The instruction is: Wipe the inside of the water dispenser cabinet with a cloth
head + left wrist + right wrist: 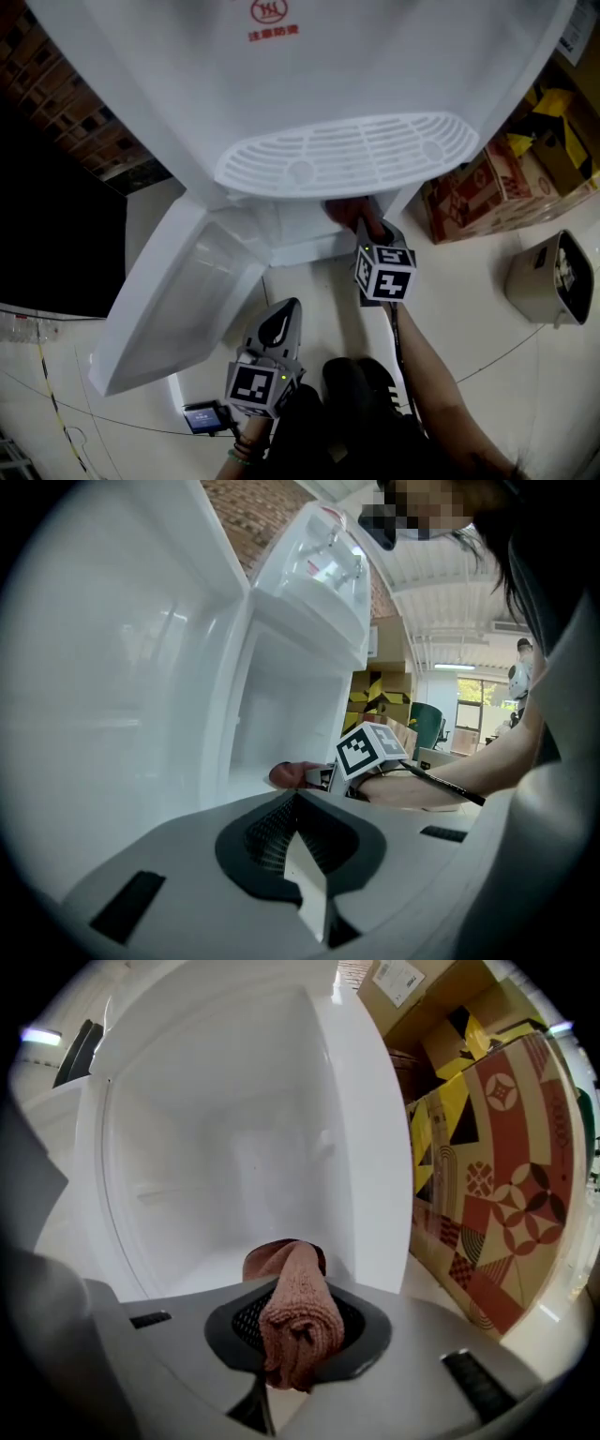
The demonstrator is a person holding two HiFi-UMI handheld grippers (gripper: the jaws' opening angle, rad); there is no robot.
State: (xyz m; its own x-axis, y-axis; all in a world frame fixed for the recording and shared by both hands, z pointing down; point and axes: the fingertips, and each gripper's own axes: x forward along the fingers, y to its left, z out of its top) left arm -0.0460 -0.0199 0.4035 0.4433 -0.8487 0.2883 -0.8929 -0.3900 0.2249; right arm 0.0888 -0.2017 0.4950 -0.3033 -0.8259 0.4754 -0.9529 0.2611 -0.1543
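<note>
The white water dispenser (309, 66) stands with its lower cabinet (234, 1176) open and its door (178, 291) swung out to the left. My right gripper (370, 234) is shut on a brown cloth (295, 1316), whose front end (349, 214) reaches into the cabinet mouth. In the left gripper view the cloth (286, 775) shows at the cabinet floor edge, ahead of the right gripper's marker cube (370, 750). My left gripper (279, 323) hangs back beside the door, shut, with nothing between its jaws.
Patterned cardboard boxes (487, 183) stand to the right of the dispenser, close to the cabinet side (497, 1204). A beige appliance (553, 277) sits on the floor at far right. A black panel (56, 234) is at left. The drip grille (347, 155) overhangs the cabinet.
</note>
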